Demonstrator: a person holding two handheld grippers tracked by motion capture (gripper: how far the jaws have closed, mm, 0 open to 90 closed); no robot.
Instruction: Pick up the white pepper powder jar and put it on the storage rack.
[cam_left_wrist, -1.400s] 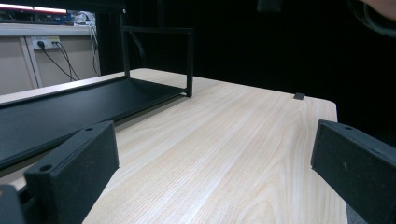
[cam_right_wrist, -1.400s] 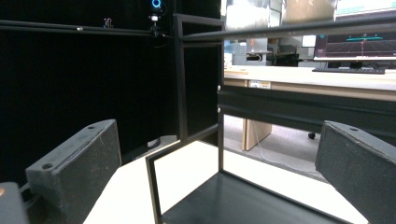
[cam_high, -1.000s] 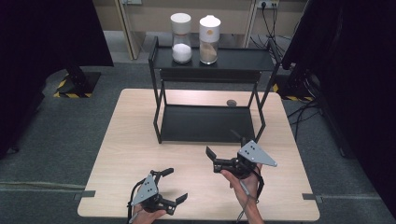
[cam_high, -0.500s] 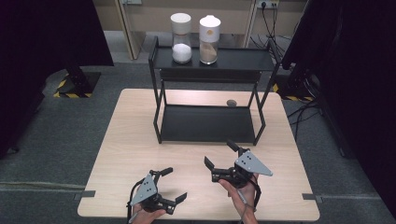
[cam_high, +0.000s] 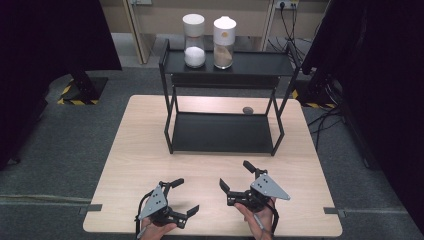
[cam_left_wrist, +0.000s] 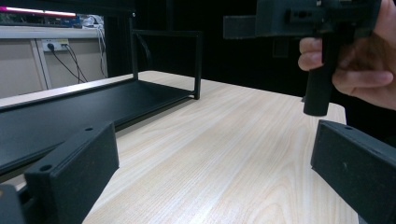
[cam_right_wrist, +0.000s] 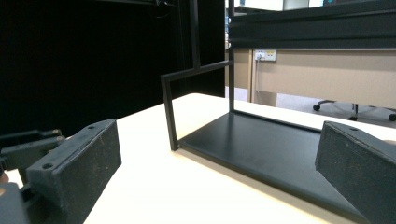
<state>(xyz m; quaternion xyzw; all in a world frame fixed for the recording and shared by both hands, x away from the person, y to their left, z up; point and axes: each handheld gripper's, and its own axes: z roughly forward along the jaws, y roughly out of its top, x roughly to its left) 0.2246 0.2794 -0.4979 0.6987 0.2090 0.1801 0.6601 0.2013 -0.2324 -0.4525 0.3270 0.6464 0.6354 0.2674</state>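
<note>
Both black grippers, left gripper (cam_high: 181, 196) and right gripper (cam_high: 237, 175), carry grey triangular plates and blocky fingers (cam_left_wrist: 74, 172).

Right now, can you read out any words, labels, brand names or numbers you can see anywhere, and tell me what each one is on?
No text can be read in any view.
Right canister on the black shelf's top: a small orange mark on its white lid, too small to read.
Left canister: no label visible.
Left gripper and right gripper: no markings visible.
</note>
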